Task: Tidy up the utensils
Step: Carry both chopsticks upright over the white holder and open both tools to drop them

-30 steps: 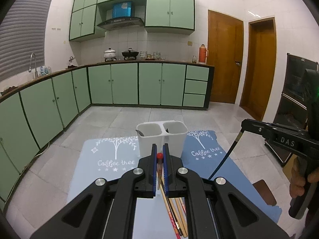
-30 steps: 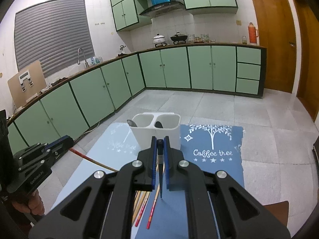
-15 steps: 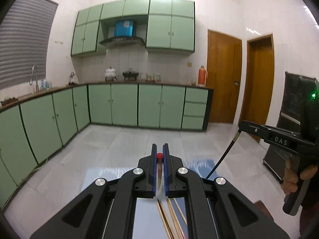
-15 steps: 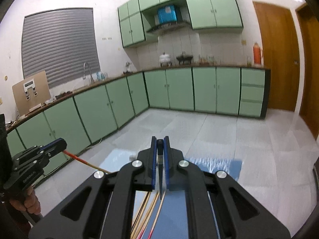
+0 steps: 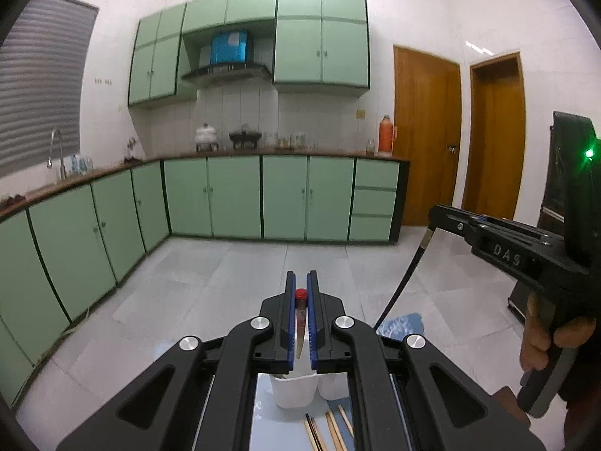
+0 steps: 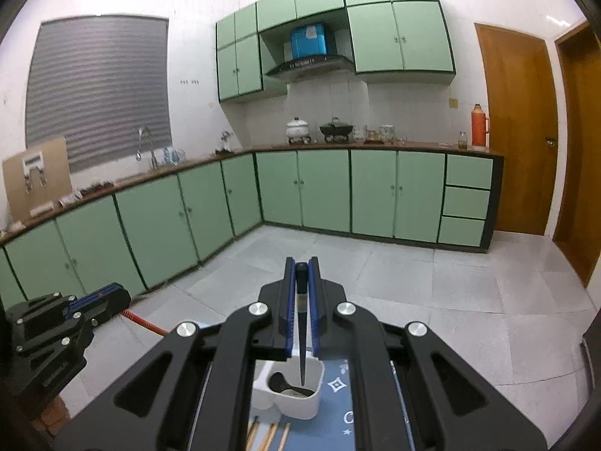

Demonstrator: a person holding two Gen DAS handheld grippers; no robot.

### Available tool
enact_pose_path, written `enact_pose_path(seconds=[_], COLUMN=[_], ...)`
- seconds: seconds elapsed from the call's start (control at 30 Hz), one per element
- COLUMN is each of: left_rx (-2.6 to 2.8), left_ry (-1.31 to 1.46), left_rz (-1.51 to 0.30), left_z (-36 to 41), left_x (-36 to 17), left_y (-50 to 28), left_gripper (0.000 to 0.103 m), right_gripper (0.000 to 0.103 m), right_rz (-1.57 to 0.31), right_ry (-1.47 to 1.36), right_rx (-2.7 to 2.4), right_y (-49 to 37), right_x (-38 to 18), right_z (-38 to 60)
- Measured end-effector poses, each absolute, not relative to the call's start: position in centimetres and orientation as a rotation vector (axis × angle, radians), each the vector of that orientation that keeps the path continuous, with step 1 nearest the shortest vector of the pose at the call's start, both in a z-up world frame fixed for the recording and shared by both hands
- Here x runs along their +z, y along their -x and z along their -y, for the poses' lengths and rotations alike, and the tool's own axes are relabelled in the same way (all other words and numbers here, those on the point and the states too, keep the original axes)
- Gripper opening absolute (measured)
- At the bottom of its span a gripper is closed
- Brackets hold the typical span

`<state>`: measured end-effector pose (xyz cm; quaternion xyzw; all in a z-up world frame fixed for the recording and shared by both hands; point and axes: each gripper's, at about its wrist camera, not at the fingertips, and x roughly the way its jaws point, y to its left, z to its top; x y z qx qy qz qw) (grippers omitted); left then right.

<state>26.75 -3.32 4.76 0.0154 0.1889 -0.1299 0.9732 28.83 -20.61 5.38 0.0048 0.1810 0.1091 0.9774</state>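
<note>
My left gripper (image 5: 300, 286) is shut on a red-tipped chopstick (image 5: 300, 310) that hangs down over the white two-cell utensil holder (image 5: 295, 391). My right gripper (image 6: 301, 268) is shut on a black chopstick (image 6: 301, 332) whose tip points into the holder's right cell (image 6: 300, 400), where a dark spoon (image 6: 281, 381) lies. The right gripper also shows in the left wrist view (image 5: 435, 213) with the black chopstick (image 5: 403, 282); the left gripper shows in the right wrist view (image 6: 122, 295). Loose chopsticks (image 5: 330, 430) lie on the blue mat before the holder.
The blue placemat (image 6: 343, 402) covers the table under the holder. Green kitchen cabinets (image 5: 233, 199) and a tiled floor (image 5: 225, 274) lie beyond. A person's hand (image 5: 541, 334) holds the right gripper's handle. More chopsticks (image 6: 268, 434) lie near the front edge.
Both grippers have lifted and tilted up with their chopsticks, then come over the holder. The holder has dropped from mid-frame to under the jaws. Both chopsticks now point down at it.
</note>
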Motion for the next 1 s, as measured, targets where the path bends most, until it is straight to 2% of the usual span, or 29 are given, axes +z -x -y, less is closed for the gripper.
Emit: enact_pose_path(seconds=[0.23, 0.27, 0.3, 0.33, 0.37, 0.47, 0.53, 0.7, 0.83, 1.0], left_rx=[-0.251, -0.248, -0.244, -0.245, -0.244, -0.234, -0.220, -0.191, -0.181, -0.177], left_ry=[-0.045, -0.040, -0.029, -0.021, -0.015, -0.005, 0.003, 0.013, 0.010, 0.017], left_rz=[-0.481, -0.491, -0.494, -0.489, -0.483, -0.472, -0.460, -0.423, -0.411, -0.434], left_z=[4.2, 4.0, 3.8, 3.4, 3.2, 2.4, 1.8, 0.6, 0.1, 0.0], left_x=[1.1, 0.8, 0.6, 0.5, 0.5, 0.7, 0.9, 1.5, 1.4, -0.3], left_y=[-30.6, -30.7, -30.6, -30.6, -30.3, -29.7, -28.8, -26.0, -23.9, -21.3], left_gripper=[0.006, 0.013, 0.024, 0.029, 0.035, 0.036, 0.039, 0.055, 0.060, 0.063], right_gripper=[0.007, 0.009, 0.018, 0.028, 0.031, 0.034, 0.040, 0.055, 0.071, 0.080], right_rz=[-0.431, -0.428, -0.423, -0.412, -0.404, -0.390, -0.374, -0.333, -0.311, -0.339], right_ry=[-0.011, -0.012, -0.014, -0.018, -0.020, -0.028, -0.043, -0.076, -0.077, -0.096], right_rx=[0.248, 0.245, 0.242, 0.235, 0.229, 0.213, 0.202, 0.183, 0.167, 0.150], right_y=[-31.1, -30.9, -30.6, -30.2, -29.9, -28.7, -27.7, -24.6, -21.5, -18.0], right_x=[2.2, 2.1, 2.1, 2.1, 2.1, 2.3, 2.6, 2.9, 2.0, -0.8], right_z=[19.6, 19.6, 19.7, 20.0, 20.1, 20.9, 21.6, 23.1, 23.6, 23.8])
